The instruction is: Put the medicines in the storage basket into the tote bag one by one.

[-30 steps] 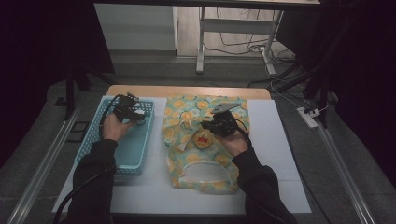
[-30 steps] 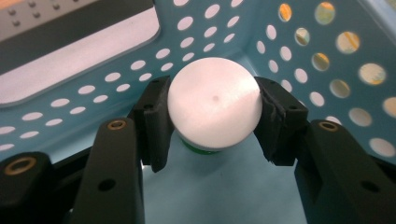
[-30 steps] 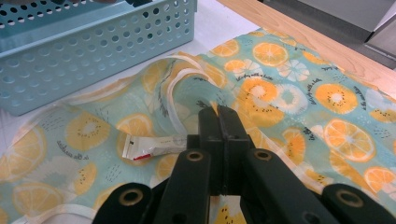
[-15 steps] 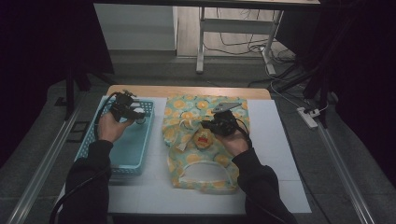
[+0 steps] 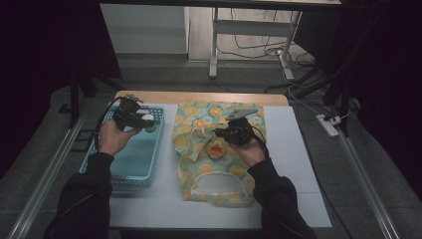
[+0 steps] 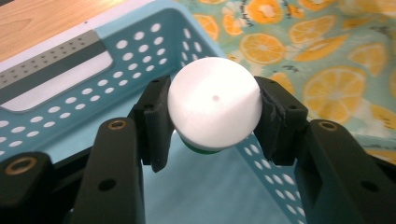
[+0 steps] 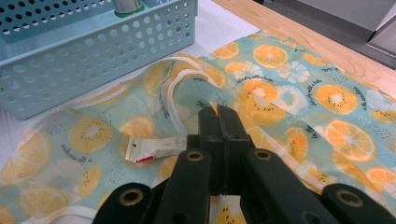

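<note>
L gripper (image 6: 212,126) pinches a white round-capped bottle (image 6: 214,109) between both pads, cap end toward the cam, green base just below the cap edge; grip sits at the widest part so it can't roll out. Bottle hangs over the blue perforated basket (image 6: 140,51), whose far wall runs just beyond the jaws; w/ the bag ahead and to the R of them, this reads as a lift-out for transfer. R gripper (image 7: 219,123) has jaws pressed together on a fold of the orange-print fabric bag (image 7: 289,93), probably to hold the mouth up and keep the cloth from sliding. A small white-red tube (image 7: 152,149) lies on the fabric just L of the R jaws. In the high view, L gripper (image 5: 130,113) is above the basket (image 5: 134,164), R gripper (image 5: 236,130) at mid-bag (image 5: 219,179).
</note>
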Demonstrator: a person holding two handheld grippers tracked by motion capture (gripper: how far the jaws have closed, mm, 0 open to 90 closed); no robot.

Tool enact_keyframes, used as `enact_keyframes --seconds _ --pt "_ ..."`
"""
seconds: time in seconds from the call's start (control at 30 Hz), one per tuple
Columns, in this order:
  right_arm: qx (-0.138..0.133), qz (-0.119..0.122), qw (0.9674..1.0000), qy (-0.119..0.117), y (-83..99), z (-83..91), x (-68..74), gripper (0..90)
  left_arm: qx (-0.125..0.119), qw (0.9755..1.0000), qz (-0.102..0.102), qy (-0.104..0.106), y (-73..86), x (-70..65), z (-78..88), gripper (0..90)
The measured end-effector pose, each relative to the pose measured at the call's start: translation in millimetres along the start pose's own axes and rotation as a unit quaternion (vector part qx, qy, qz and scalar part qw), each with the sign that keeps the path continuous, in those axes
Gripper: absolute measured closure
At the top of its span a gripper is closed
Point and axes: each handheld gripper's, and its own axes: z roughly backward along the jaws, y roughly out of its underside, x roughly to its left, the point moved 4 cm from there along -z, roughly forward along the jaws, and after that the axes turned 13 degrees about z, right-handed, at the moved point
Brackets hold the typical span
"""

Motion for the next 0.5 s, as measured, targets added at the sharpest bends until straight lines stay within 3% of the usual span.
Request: enact_keyframes --seconds 0.5 --pt "0.001 0.0 1.0 0.0 -0.2 0.0 0.2 90.0 -0.008 0.9992 -0.027 0.028 7.0 -27.5 23.5 50.9"
